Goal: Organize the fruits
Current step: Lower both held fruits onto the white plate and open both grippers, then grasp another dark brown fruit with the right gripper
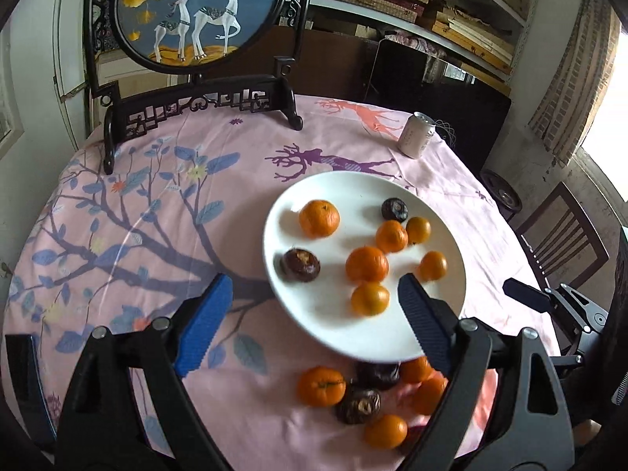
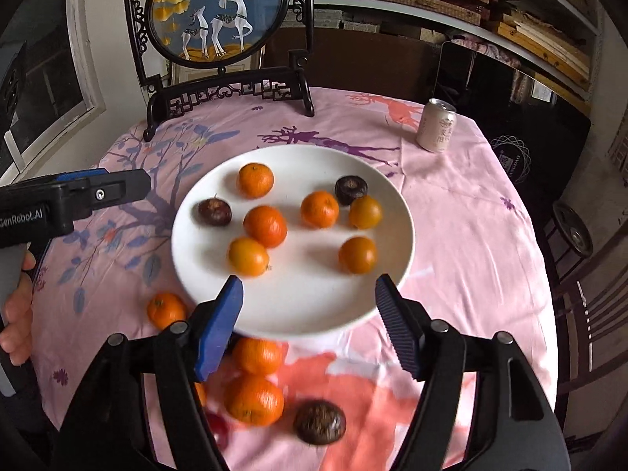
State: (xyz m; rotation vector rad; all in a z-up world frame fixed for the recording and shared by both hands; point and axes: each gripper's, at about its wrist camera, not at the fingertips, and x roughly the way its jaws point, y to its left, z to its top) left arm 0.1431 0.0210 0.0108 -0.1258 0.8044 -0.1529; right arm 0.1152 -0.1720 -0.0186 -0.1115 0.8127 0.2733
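A white plate (image 1: 314, 325) (image 2: 298, 314) sits mid-table and holds several oranges (image 1: 366, 263) (image 2: 265, 226) and two dark brown fruits (image 1: 300, 265) (image 2: 214, 212). More oranges (image 1: 321, 386) (image 2: 254, 399) and dark fruits (image 1: 359, 405) (image 2: 320, 420) lie loose on the cloth in front of the plate. My left gripper (image 1: 314, 294) is open and empty, above the plate's near left edge. My right gripper (image 2: 310, 294) is open and empty, above the plate's near rim. The left gripper's body (image 2: 70, 196) shows at the left of the right wrist view.
A pink patterned cloth (image 1: 157, 235) covers the round table. A dark wooden stand with a round deer picture (image 1: 196, 11) (image 2: 219, 11) stands at the back. A drink can (image 1: 417, 134) (image 2: 436, 125) stands at the back right. A chair (image 1: 561, 235) is to the right.
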